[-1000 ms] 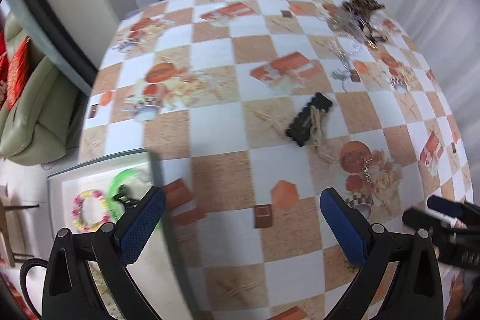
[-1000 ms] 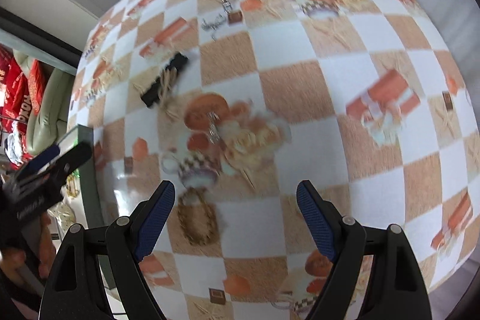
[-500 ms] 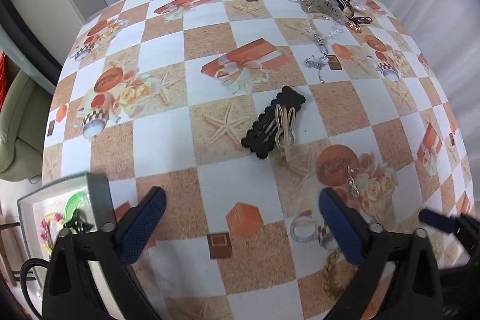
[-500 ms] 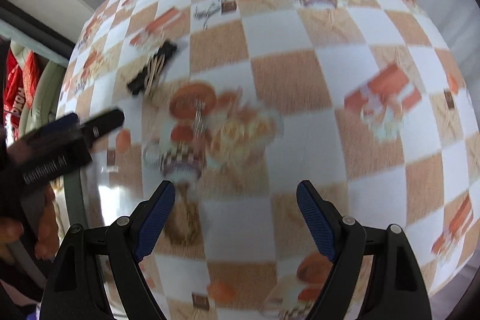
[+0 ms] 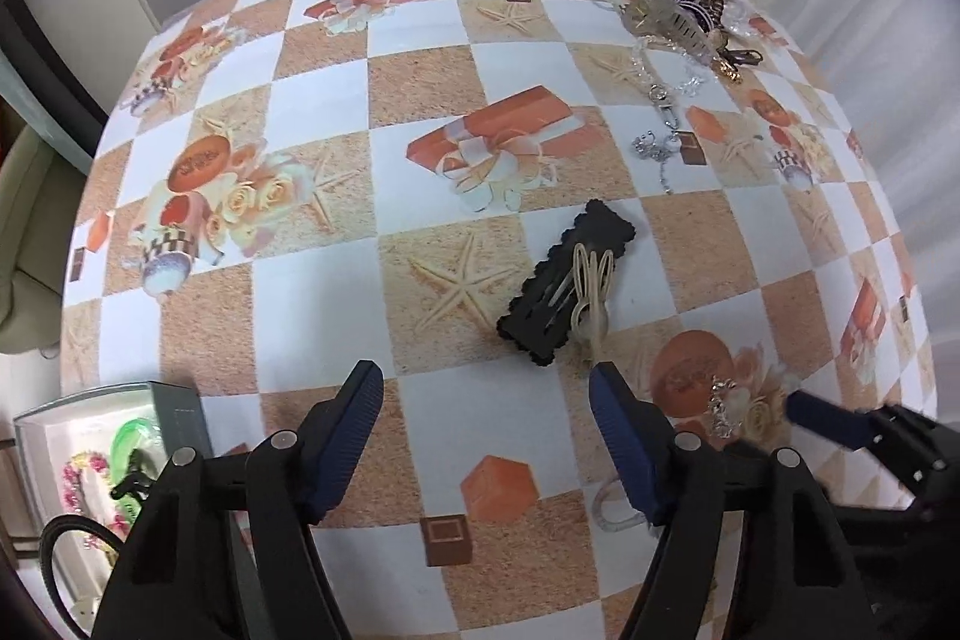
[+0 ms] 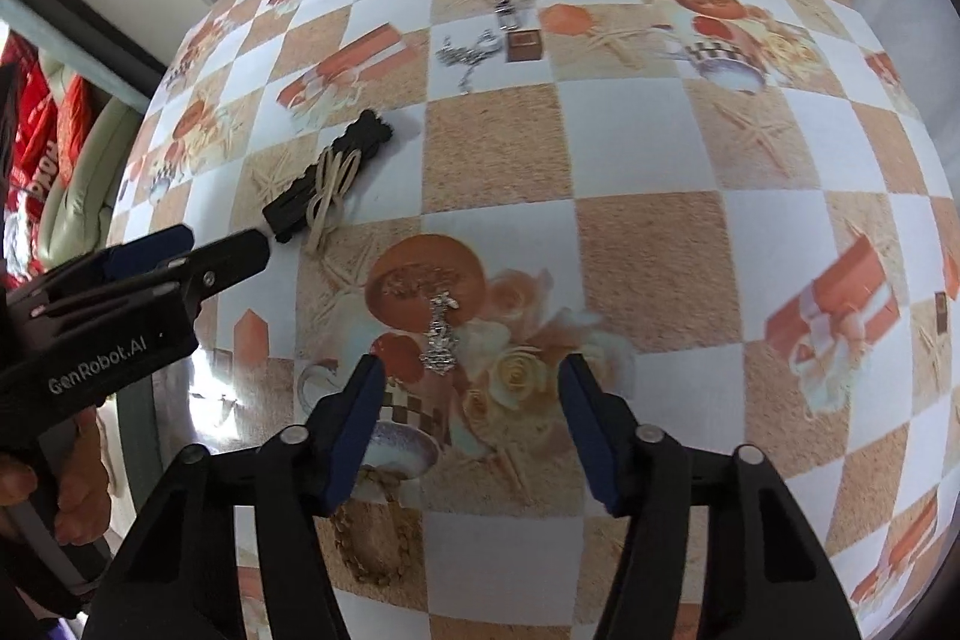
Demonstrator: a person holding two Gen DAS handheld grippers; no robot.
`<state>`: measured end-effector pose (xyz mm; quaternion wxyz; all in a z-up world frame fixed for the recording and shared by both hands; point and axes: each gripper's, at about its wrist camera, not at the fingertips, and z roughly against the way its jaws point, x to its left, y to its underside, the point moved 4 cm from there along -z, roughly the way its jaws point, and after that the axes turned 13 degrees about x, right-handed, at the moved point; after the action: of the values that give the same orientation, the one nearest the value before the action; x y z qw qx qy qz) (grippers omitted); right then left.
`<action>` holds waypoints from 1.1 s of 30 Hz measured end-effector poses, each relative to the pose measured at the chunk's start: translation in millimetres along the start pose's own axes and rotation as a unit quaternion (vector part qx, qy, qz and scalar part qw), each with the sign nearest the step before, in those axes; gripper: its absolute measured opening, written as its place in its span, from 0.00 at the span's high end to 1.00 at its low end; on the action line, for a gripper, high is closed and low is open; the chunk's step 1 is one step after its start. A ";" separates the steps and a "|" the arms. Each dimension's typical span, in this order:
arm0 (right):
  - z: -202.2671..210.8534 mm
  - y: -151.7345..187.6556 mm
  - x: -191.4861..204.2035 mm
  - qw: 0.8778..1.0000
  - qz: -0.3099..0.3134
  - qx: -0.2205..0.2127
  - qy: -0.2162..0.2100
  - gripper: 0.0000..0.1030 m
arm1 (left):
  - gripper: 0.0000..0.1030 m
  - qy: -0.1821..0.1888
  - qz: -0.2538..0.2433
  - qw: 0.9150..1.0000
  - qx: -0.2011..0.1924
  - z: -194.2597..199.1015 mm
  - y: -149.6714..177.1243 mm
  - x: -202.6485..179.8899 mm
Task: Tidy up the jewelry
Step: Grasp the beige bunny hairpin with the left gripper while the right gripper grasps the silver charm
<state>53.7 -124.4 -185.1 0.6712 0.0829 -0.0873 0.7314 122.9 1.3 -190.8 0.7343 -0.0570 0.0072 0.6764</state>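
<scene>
Both tools are sitting closer to the jewelry than a second ago: the left tool (image 5: 486,400) has swung away from the grey tray at the counter's edge toward the middle of the checkered orange-and-white tablecloth counter (image 5: 336,112), and its blue-padded jaws are now standing narrower than before, though spread and gripping nothing. The right tool (image 6: 471,400) has come forward too, its jaws likewise parted and empty.

In the left wrist view, the grey rectangular tray (image 5: 174,412) is lying at 8 o'clock, holding a green ring-shaped bangle (image 5: 129,439) and a pink beaded bracelet (image 5: 72,484). Just beyond the left tool's right fingertip, at about 1 o'clock, a black scalloped hair clip (image 5: 567,289) is resting on the counter with a cream loop-shaped hairpin (image 5: 591,286) lying across it. Farther off, at 2 o'clock, a silver chain with a clasp (image 5: 657,142) is trailing over the cloth, and at the far rim a heap of tangled jewelry and hair accessories (image 5: 690,10) is sitting, topped by a leopard-print bow.

In the right wrist view, a small silver pendant (image 6: 441,334) is lying between and just ahead of the right tool's fingertips, at 12 o'clock. A gold beaded chain loop (image 6: 366,544) is showing under the left jaw, at 7 o'clock.
</scene>
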 end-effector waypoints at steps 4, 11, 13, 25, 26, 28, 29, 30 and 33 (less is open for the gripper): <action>-4.0 -2.9 8.8 1.000 0.015 -0.007 0.012 0.50 | 0.30 -0.002 -0.009 1.000 -0.004 -3.0 -6.9 -0.7; -8.2 -11.0 14.1 0.997 0.034 -0.023 0.058 0.70 | 0.40 0.003 -0.018 1.000 0.010 -9.6 -11.3 -1.6; -8.2 -12.0 12.3 0.996 0.036 -0.027 0.074 0.88 | 0.40 0.017 -0.026 0.999 0.009 -6.8 -8.3 -8.6; 1.6 -4.9 -25.7 0.997 0.002 -0.034 0.072 0.89 | 0.65 0.034 -0.054 0.998 0.030 -20.8 -1.1 -56.0; 2.1 -4.2 -27.0 0.997 0.002 -0.034 0.071 0.89 | 0.66 0.028 -0.054 0.998 0.027 -21.0 -2.7 -58.2; 3.0 -3.1 -30.6 0.997 -0.003 -0.033 0.068 0.89 | 0.65 0.020 -0.052 0.998 0.025 -22.3 -6.3 -60.9; 3.6 -2.5 -32.4 0.997 -0.006 -0.032 0.066 0.89 | 0.65 0.015 -0.050 0.998 0.024 -22.9 -8.4 -62.3; 3.9 -1.8 -33.6 0.997 -0.009 -0.032 0.065 0.89 | 0.65 0.009 -0.049 0.998 0.023 -23.3 -10.5 -63.7; 5.0 1.8 -39.0 0.998 -0.020 -0.029 0.058 0.89 | 0.67 -0.002 -0.047 0.999 0.017 -25.4 -17.1 -68.2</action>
<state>55.3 -163.6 -189.6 0.6920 0.0224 -0.0681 0.7183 135.8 -70.1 -208.8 0.7662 -0.0431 0.0144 0.6410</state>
